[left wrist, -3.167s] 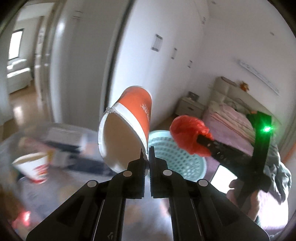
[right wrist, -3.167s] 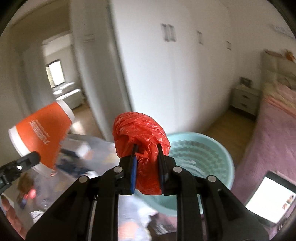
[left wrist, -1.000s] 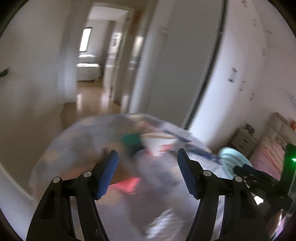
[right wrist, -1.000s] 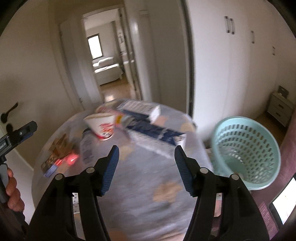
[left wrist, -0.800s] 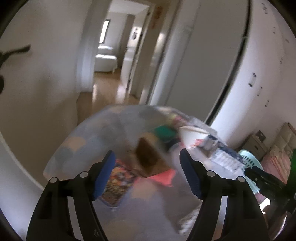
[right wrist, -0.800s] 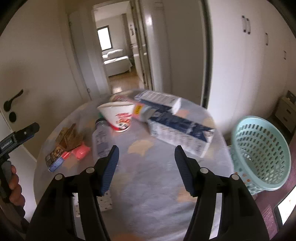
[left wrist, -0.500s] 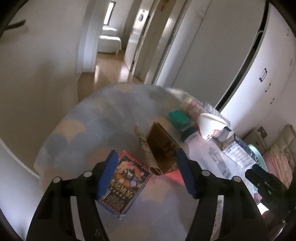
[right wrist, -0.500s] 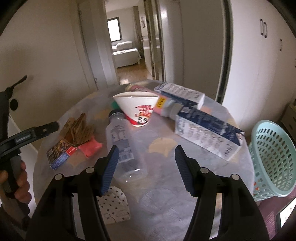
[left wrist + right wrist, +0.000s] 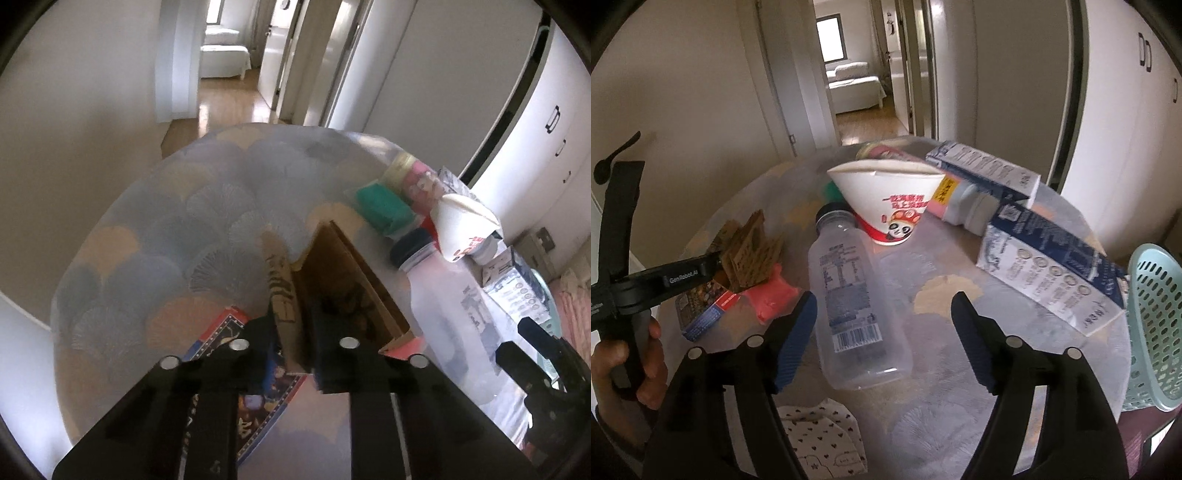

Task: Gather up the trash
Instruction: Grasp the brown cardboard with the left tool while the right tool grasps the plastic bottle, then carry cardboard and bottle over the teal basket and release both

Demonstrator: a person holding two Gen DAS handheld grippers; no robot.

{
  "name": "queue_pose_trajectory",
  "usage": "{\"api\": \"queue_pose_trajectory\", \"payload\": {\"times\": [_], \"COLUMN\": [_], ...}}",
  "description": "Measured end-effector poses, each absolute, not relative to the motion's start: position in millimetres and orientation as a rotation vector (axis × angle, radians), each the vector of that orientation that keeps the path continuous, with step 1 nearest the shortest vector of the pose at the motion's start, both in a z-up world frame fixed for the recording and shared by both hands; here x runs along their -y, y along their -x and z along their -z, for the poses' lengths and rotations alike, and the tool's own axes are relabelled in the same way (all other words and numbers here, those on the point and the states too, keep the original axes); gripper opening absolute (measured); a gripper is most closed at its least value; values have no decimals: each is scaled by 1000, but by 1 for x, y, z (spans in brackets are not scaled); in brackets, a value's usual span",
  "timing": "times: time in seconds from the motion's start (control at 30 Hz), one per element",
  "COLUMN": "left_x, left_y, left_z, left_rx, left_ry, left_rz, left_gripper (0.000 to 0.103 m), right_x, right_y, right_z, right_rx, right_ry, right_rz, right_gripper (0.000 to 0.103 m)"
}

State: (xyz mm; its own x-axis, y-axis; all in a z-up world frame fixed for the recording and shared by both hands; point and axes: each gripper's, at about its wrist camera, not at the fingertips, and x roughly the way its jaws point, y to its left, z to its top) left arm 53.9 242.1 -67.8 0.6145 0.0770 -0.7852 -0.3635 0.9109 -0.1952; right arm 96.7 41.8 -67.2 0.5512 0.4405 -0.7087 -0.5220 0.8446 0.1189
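A folded brown cardboard box [image 9: 343,288] lies on the round patterned table [image 9: 184,221]. My left gripper [image 9: 295,317] is closing, and its pads pinch the box's upright flap; the right wrist view shows its tip [image 9: 718,267] at the cardboard [image 9: 750,251]. My right gripper [image 9: 882,299] is opening and hovers over a clear plastic bottle [image 9: 857,306] that lies on its side. The bottle's lower half sits between the fingers, untouched. A white paper cup [image 9: 886,199] with a red panda print stands behind the bottle's cap.
Two blue-and-white cartons [image 9: 1052,273] lie at the right, with a teal basket [image 9: 1152,325] beyond the table edge. A pink pack [image 9: 772,295], a colourful flat box [image 9: 221,339], a green object [image 9: 384,206] and a heart-print cloth [image 9: 823,435] lie around. A hand [image 9: 628,369] holds the left gripper.
Both grippers have dropped toward the table. The left jaws, wide half a second ago, have closed on the cardboard flap. The right jaws have spread wider over the bottle.
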Motion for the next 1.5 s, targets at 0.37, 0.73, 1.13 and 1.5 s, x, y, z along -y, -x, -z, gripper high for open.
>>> {"api": "queue_pose_trajectory", "payload": {"times": [0.37, 0.73, 1.13, 1.5], "left_x": [-236, -211, -165, -73], "left_y": [-38, -31, -34, -69], "left_z": [43, 6, -29, -40], "left_rx": [-793, -705, -639, -644], "left_ry": [354, 344, 291, 202], "left_rz": [-247, -188, -111, 69], "left_gripper": [6, 6, 6, 6], "right_x": [-61, -52, 3, 105], "right_y": [-117, -95, -77, -72], "right_z": [87, 61, 22, -14], "right_rx": [-919, -801, -735, -626], "right_ry": [106, 132, 37, -27], "right_rz": [-610, -667, -678, -468], "right_gripper": [62, 51, 51, 51]}}
